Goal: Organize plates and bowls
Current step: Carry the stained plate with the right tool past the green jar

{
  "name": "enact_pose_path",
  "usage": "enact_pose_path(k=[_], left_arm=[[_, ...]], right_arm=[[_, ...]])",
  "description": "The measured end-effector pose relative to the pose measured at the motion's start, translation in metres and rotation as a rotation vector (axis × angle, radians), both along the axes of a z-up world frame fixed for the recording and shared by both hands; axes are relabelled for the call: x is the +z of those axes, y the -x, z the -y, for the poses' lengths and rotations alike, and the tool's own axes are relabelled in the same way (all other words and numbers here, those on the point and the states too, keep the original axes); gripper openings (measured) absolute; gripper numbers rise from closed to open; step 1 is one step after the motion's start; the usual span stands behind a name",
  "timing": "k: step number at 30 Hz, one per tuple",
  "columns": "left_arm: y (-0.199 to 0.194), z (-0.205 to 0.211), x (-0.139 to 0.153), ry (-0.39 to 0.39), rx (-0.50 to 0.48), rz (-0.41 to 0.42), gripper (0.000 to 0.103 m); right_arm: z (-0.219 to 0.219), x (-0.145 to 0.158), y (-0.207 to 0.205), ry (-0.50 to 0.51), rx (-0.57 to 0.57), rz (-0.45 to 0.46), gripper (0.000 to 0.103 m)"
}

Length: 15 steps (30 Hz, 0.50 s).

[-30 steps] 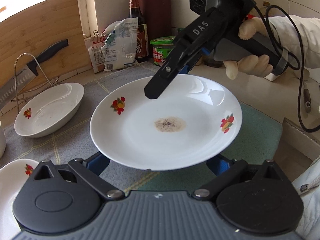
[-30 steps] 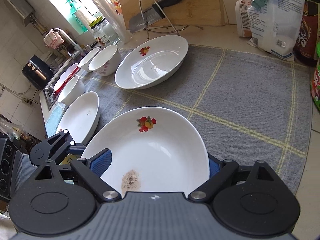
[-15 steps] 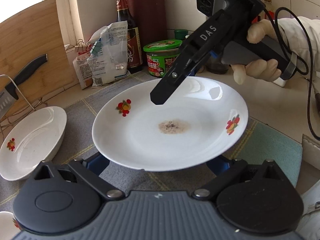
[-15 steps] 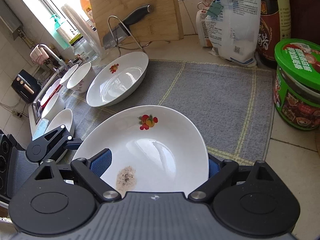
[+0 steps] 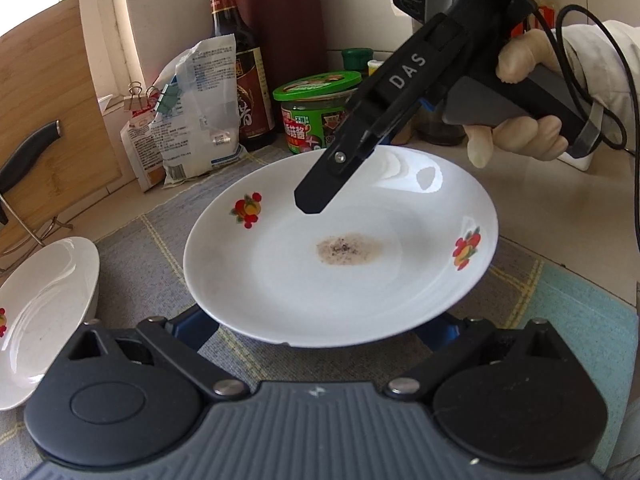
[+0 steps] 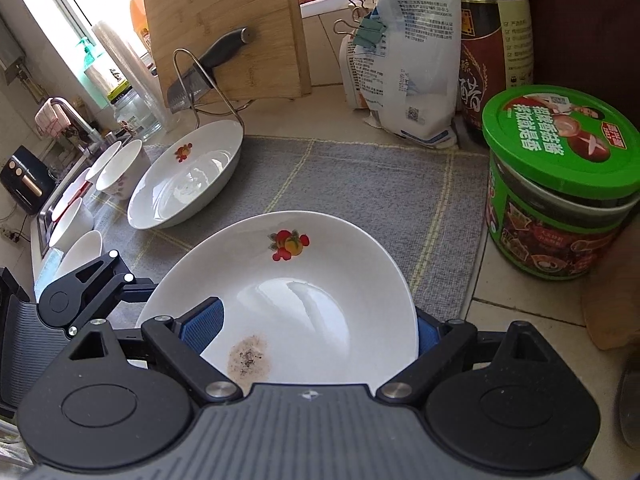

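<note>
A white plate (image 5: pixel 360 272) with fruit prints and a brown stain is held in the air above the grey mat. It also shows in the right wrist view (image 6: pixel 304 300). My right gripper (image 5: pixel 316 196) is shut on the plate's far rim, one finger lying over its inside. My left gripper (image 5: pixel 320 328) is open, its fingers under the plate's near edge; whether they touch it I cannot tell. A second white plate (image 6: pixel 188 176) lies on the mat to the left, also in the left wrist view (image 5: pixel 44 320).
A green-lidded jar (image 6: pixel 560 192), a dark sauce bottle (image 5: pixel 236 60) and clipped white bags (image 6: pixel 412 56) stand at the mat's far edge. A cutting board (image 6: pixel 224 28) with a knife (image 6: pixel 208 68) leans behind. Several white bowls (image 6: pixel 120 168) line the sink side at left.
The plate has moved right along the counter with both grippers, toward the jar and bottle. The second plate has slid off to the left of view.
</note>
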<state>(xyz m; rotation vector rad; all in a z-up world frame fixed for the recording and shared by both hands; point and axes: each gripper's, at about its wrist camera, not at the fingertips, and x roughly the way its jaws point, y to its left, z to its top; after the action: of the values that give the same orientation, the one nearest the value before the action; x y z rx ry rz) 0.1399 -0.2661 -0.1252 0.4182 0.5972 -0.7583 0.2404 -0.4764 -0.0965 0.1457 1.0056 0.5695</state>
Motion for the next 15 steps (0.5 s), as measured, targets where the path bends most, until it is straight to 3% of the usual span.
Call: enact_pose_path(k=[15], left_arm=[[-0.0049, 0.0020, 0.0019, 0.002, 0.014, -0.041, 0.102]], right_arm=[[-0.0019, -0.0059, 0.0012, 0.045, -0.028, 0.009, 0.097]])
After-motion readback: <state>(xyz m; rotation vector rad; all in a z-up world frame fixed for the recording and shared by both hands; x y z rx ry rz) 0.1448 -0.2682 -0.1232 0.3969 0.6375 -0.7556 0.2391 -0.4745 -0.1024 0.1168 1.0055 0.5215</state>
